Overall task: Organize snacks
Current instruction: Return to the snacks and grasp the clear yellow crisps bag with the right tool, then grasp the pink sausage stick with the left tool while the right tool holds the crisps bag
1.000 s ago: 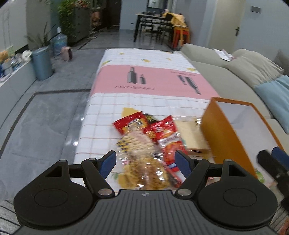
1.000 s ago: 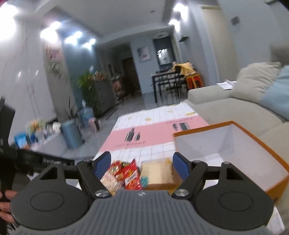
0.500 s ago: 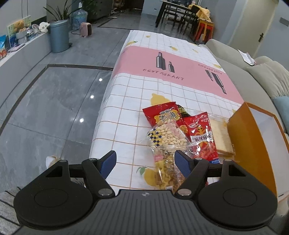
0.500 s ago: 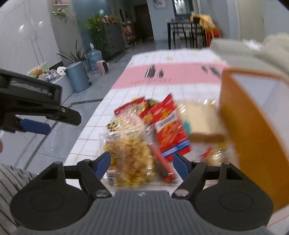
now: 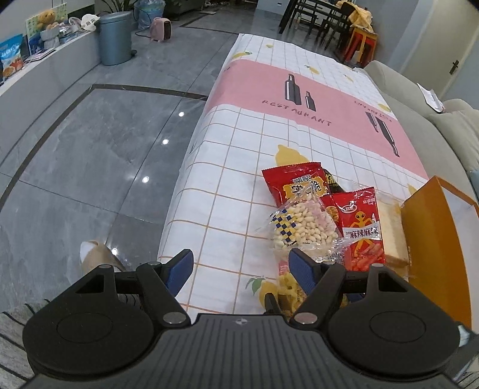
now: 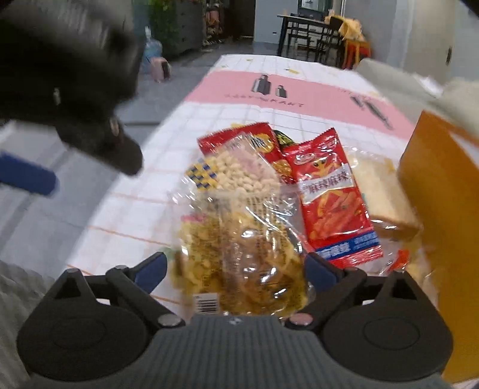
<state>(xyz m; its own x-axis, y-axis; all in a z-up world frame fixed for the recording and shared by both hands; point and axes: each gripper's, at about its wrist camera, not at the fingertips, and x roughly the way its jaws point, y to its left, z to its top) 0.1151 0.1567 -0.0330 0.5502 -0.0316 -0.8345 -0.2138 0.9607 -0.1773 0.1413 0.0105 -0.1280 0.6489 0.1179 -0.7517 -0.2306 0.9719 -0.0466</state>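
A heap of snack packets lies on the checked tablecloth (image 5: 227, 185): a clear bag of pale puffs (image 5: 302, 227), a red packet (image 5: 296, 182), a red spicy-strip packet (image 5: 363, 227), wrapped bread (image 5: 392, 227) and a clear bag of yellow crisps (image 6: 239, 263). An orange box (image 5: 440, 239) with a white inside stands open to their right. My left gripper (image 5: 239, 266) is open and empty, left of the heap near the table's edge. My right gripper (image 6: 236, 269) is open, its fingers on either side of the yellow crisps bag. The left gripper also shows blurred in the right wrist view (image 6: 74, 98).
The table's left edge drops to a grey tiled floor (image 5: 89, 155). A grey sofa (image 5: 434, 119) runs along the right. A blue bin (image 5: 115, 37) and a low shelf stand far left. Dining chairs (image 5: 329, 18) stand at the far end.
My left gripper has drawn back and to the left, off the heap. My right gripper has come down and forward until the yellow crisps bag lies between its fingers.
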